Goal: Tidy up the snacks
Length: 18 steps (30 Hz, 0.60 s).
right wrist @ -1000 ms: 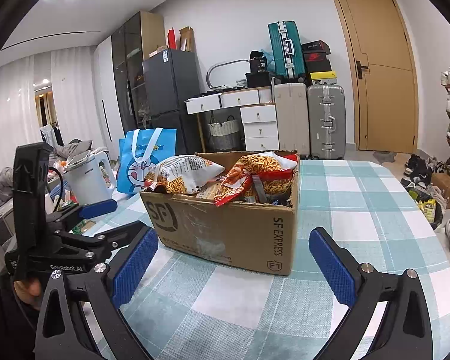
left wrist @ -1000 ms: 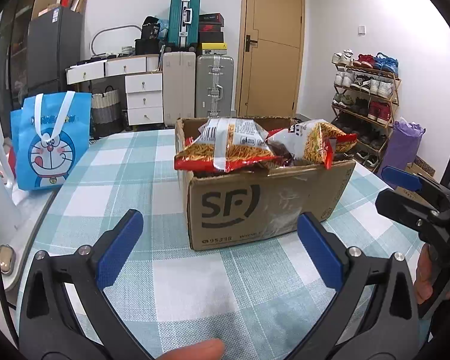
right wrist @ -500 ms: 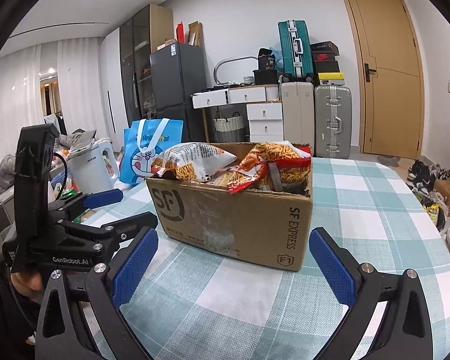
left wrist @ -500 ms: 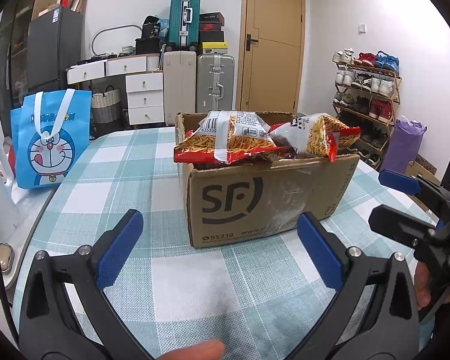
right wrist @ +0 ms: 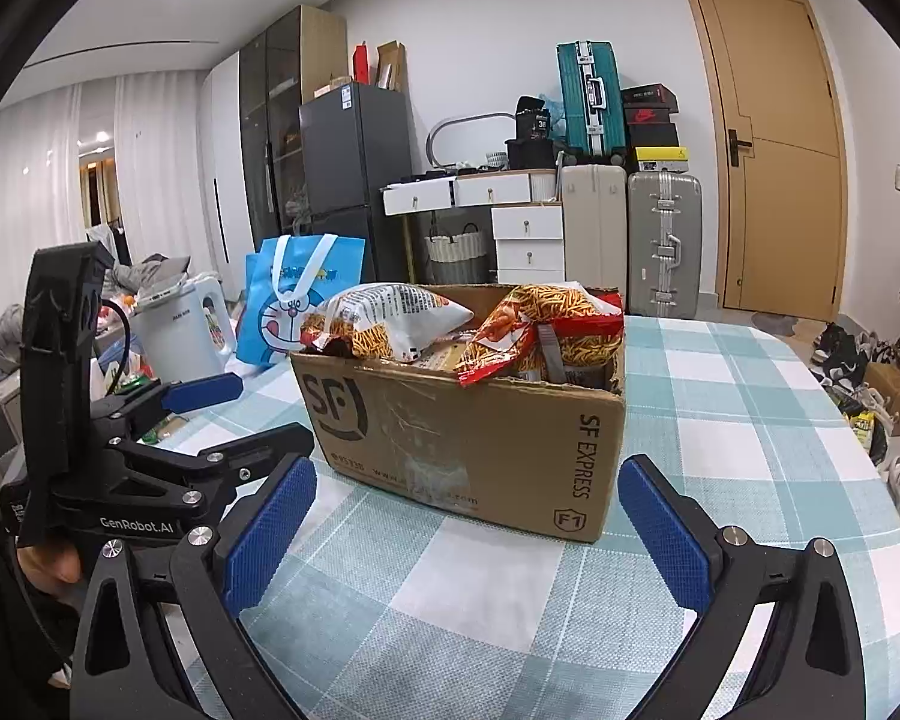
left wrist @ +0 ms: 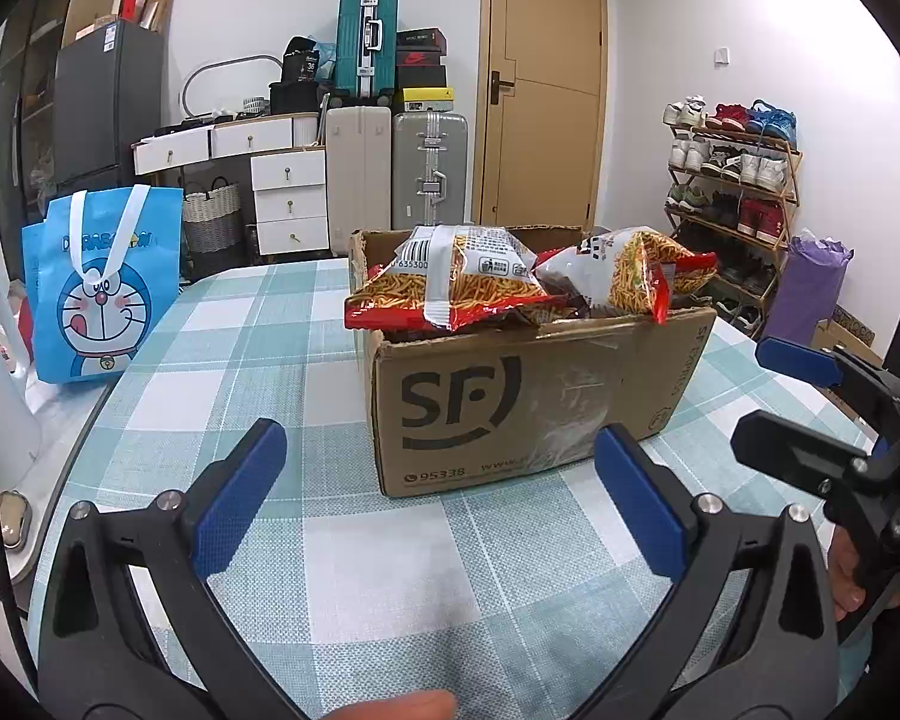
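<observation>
A cardboard box (left wrist: pixel 534 396) sits on the checked tablecloth (left wrist: pixel 390 564) straight ahead of both claws, with snack bags heaped above its rim. The left claw (left wrist: pixel 438 498) hovers low over the cloth just short of the box's printed front, its blue pads spread wide and nothing between them. The right claw (right wrist: pixel 468 528) is held the same way, jaws wide apart and empty, facing the box's near corner from the other side.

From the left claw, one red-edged snack bag (left wrist: pixel 450 291) lies ahead and slightly left on top of the box, and a second bag (left wrist: pixel 636 276) leans ahead to the right, its end hanging over the front rim. From the right claw, the white-topped bag (right wrist: pixel 390 324) sits ahead to the left.

A blue cartoon bag (left wrist: pixel 99 294) stands far off to the left of the left claw at the table's edge. Beyond the box, suitcases (left wrist: pixel 429 168) and a door (left wrist: pixel 540 84) line the wall.
</observation>
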Available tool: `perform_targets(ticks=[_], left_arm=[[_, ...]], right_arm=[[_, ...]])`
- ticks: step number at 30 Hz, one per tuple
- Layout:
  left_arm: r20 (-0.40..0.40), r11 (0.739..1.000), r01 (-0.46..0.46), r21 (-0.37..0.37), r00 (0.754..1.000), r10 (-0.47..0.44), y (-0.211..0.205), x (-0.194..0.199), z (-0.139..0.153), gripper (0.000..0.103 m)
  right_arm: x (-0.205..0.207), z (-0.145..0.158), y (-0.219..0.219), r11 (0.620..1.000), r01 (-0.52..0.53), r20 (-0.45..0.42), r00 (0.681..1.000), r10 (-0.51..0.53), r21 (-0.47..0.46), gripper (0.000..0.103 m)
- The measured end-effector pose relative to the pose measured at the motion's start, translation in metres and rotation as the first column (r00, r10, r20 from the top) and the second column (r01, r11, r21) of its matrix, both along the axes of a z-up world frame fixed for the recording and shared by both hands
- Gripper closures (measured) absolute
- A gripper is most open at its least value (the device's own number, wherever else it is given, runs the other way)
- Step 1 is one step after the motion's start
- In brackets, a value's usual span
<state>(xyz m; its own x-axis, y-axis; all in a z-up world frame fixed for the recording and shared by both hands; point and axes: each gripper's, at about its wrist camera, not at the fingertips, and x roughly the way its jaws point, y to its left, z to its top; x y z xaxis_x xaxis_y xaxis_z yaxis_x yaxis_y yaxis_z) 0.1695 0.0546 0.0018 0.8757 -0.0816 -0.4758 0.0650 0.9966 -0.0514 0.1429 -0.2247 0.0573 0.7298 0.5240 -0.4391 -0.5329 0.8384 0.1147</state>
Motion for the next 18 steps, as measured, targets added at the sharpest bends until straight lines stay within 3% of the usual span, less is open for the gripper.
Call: perform_targets(ticks=[18], left_arm=[[-0.003,1.0,-0.001,0.0,1.0,0.001,0.0001,0.0004,-0.0007,0.001]], right_arm=[[-0.0013,-0.0011,-0.0002,1.0,0.005,0.001,1.0,-0.005,-0.001,0.0]])
